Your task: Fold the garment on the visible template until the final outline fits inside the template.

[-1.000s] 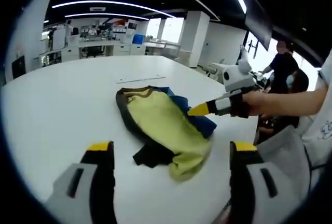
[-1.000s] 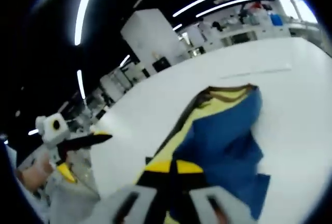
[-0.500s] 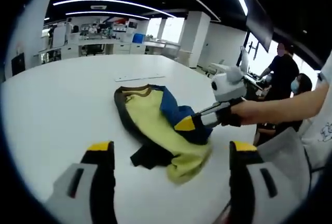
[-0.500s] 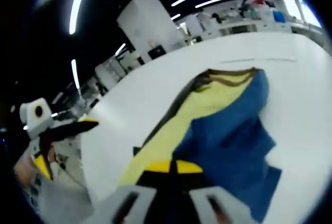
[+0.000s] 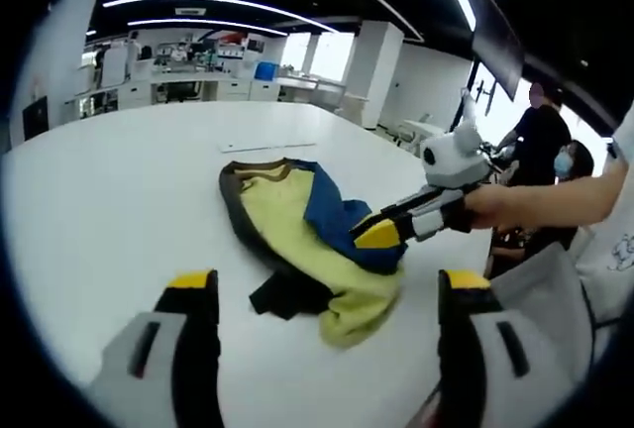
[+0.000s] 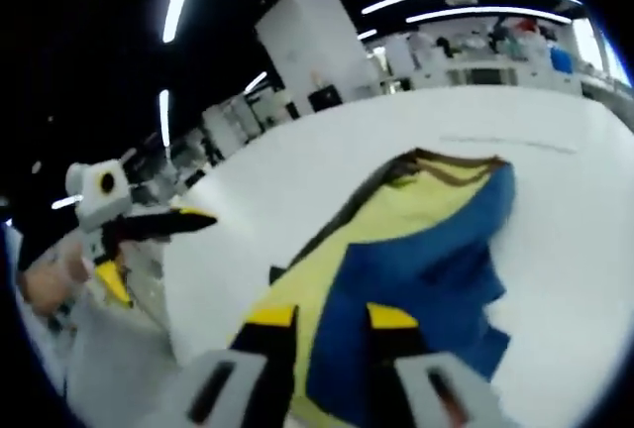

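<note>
A crumpled garment of yellow, blue and dark brown fabric lies bunched on a broad white desk in an open-plan office lit by long ceiling strips. In the left gripper view, the left tongs hang low over the near edge of the desk, their yellow-tipped jaws spread wide apart and holding nothing, with the garment just beyond them. From the right side of that view, a person's hand holds the right tongs out over the blue fold of the garment, the yellow tip at the cloth; from this angle I cannot tell whether it touches. In the right gripper view, the right tongs sit directly above the blue panel, their two yellow-tipped jaws parted by a narrow gap through which blue cloth shows; no fabric is visibly gripped between them. The garment stretches away from those tongs, yellow on its left side, blue on its right, with a brown collar at the far end. The left tongs appear at the left of that view, well apart from the garment. A thin pale strip lies on the desk beyond the garment. Two people stand in the background near the windows.
</note>
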{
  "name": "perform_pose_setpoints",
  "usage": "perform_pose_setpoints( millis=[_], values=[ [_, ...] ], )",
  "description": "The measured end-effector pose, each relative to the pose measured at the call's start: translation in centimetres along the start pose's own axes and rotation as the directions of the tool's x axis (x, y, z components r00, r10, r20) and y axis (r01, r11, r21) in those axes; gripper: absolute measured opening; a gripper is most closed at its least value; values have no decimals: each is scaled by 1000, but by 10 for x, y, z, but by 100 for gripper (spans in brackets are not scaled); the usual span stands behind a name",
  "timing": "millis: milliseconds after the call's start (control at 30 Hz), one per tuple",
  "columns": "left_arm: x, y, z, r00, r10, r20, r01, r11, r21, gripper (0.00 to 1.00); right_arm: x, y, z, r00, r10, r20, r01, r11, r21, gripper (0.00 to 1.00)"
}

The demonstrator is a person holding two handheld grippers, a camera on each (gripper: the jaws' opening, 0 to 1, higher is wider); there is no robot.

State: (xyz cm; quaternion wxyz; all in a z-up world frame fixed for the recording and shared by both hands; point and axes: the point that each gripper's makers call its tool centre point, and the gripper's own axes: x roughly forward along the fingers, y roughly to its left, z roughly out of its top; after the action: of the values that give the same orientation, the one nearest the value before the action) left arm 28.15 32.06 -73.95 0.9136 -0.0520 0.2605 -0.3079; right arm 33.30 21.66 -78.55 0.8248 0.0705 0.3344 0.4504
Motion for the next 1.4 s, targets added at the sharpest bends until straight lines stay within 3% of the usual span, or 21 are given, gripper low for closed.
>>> perform_pose_setpoints(
  millis=[200, 467, 667, 833, 933, 1133, 1333, 1400],
  values=[
    [-2, -1, -6, 1000, -2, -12, 2, 1000, -4, 88, -19, -10, 6, 998, 4, 56, -3, 1000, -7, 50],
    [-3, 0, -9, 1000, -1, -17, 1, 1000, -12, 88, -41, -48, 3, 991, -100, 86, 97, 995, 33, 68],
    [-3, 0, -11, 1000, -1, -22, 1, 1000, -14, 88, -56, -79, -7, 979, -185, 85, 177, 979, 100, 64],
    [-2, -1, -12, 1000, -2, -28, 2, 1000, -10, 87, -61, -103, -19, 960, -275, 47, 271, 959, 84, 51],
    [-3, -1, -12, 1000, -5, -29, 4, 1000, -8, 87, -62, -114, -28, 944, -329, 3, 329, 944, 23, 40],
    [-3, 0, -14, 999, -3, -36, 2, 1000, -13, 87, -48, -113, -28, 944, -331, 4, 331, 944, 6, 33],
    [-3, 1, -13, 1000, 2, -23, -2, 1000, -22, 86, -36, -121, -32, 942, -333, -39, 332, 943, -30, 28],
    [-3, 2, -12, 1000, 2, -16, -3, 1000, -29, 86, -34, -114, -31, 944, -328, -39, 327, 944, -37, 27]
  ],
)
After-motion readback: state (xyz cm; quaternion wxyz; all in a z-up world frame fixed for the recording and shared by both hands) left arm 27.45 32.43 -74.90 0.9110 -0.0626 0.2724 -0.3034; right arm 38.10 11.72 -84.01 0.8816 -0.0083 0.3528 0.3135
